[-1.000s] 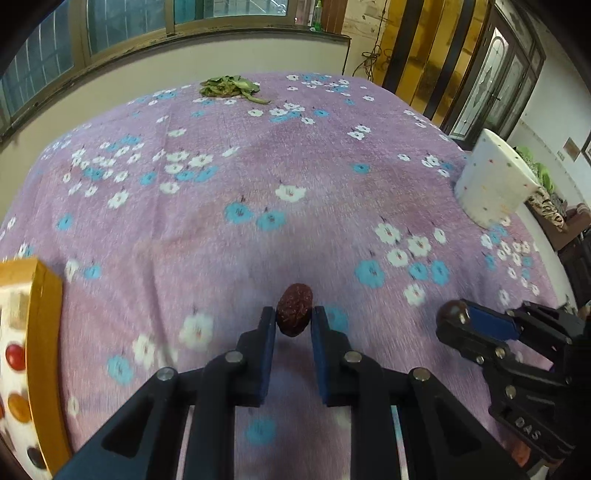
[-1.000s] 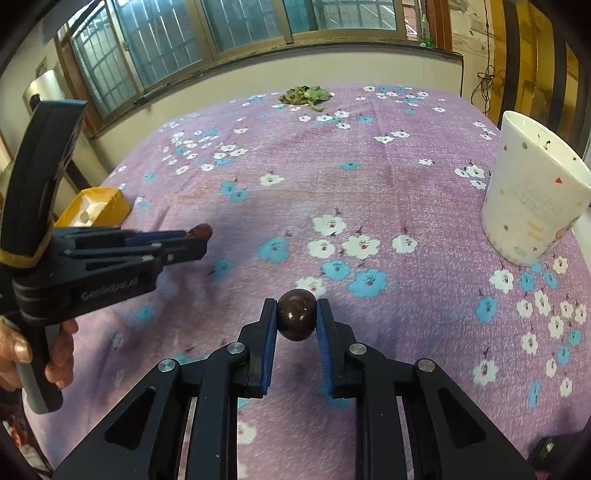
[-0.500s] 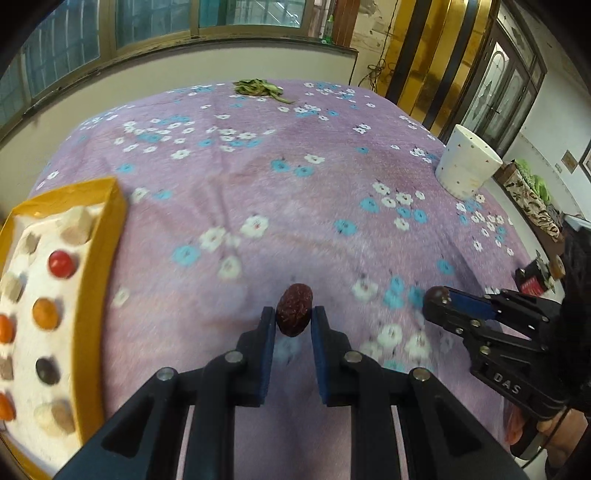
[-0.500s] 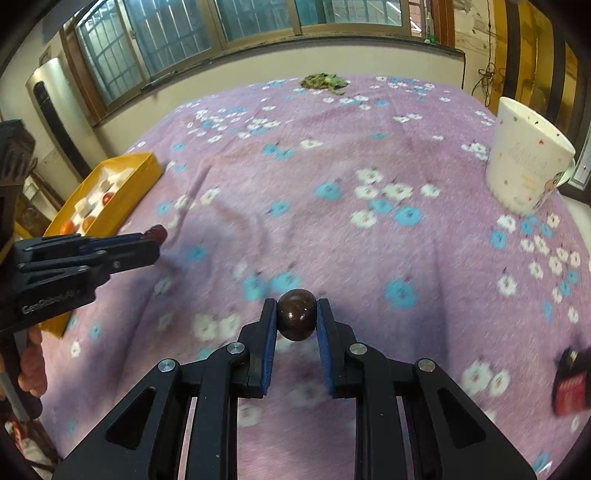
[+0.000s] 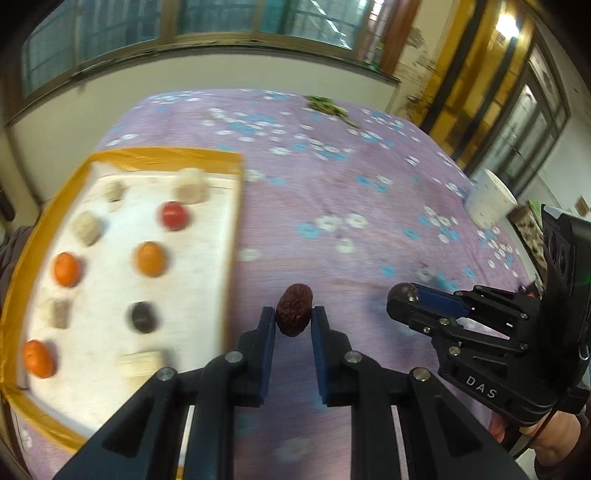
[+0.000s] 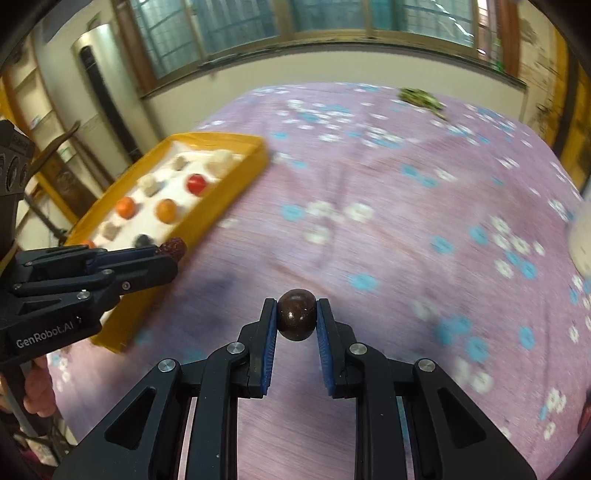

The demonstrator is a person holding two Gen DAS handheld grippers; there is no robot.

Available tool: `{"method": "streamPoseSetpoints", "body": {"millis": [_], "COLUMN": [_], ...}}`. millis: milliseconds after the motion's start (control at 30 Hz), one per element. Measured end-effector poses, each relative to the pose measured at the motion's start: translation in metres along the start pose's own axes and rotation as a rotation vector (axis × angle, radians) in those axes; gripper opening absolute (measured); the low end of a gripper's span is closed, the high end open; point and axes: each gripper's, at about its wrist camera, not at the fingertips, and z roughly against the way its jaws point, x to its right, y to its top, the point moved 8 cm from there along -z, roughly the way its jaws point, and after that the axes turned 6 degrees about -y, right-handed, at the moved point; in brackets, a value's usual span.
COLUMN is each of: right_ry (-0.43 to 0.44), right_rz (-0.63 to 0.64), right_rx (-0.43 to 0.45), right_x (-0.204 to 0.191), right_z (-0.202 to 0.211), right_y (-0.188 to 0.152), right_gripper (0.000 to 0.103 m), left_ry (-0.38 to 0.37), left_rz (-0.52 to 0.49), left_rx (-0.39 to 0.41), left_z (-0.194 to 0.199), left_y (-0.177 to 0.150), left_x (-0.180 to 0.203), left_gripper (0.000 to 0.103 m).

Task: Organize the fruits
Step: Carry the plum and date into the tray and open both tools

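While the yellow tray point(image 5: 236, 206) of fruits sat at far left on the floral surface point(image 5: 332, 206), the left claw point(image 5: 294, 325) pinched a wrinkled red date point(image 5: 294, 309) just beside it; the right claw point(image 6: 296, 320) gripped a round dark fruit point(image 6: 296, 314).

1. Daylight from the windows point(image 6: 295, 33) lights your scene evenly and brightly.
2. Motion blur smears the tablecloth point(image 5: 332, 206) and tray point(image 5: 48, 221); your grippers stay sharp.
3. Fisheye bending and dark corners frame both views.
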Motion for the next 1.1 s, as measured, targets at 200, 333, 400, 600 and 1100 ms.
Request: {"method": "streamPoseSetpoints", "body": {"millis": [200,333,400,600,1100], "right_ry": [0.083,0.152,0.179,0.284,0.471], "right_rz": [0.099,0.194,0.262,0.513,0.817], "right_rx": [-0.002,-0.020,-0.020,-0.033,-0.092], "right_x": [-0.055,-0.090,-0.108,-0.158,-0.222], "right_z": [-0.015,-0.030,-0.036,-0.055,-0.089], "right_y": [0.027,0.046,0.053,0.059,0.069], "right_gripper": [0.020,0.020,0.020,0.020,0.020], "left_ry": [0.089,0.156,0.173,0.256,0.392], "left_rz": [0.093,0.190,0.251,0.454,0.859], "left_rx": [0.029,0.042,0.049,0.099,0.233], "left_z": [0.024,0.036,0.040,0.051,0.048], "left_y": [-0.007,-0.020,-0.028,-0.050,-0.071], "left_x": [-0.057,-0.089,-0.100,-0.121,-0.151], "left_gripper": [0.022,0.022,0.022,0.022,0.022]}}
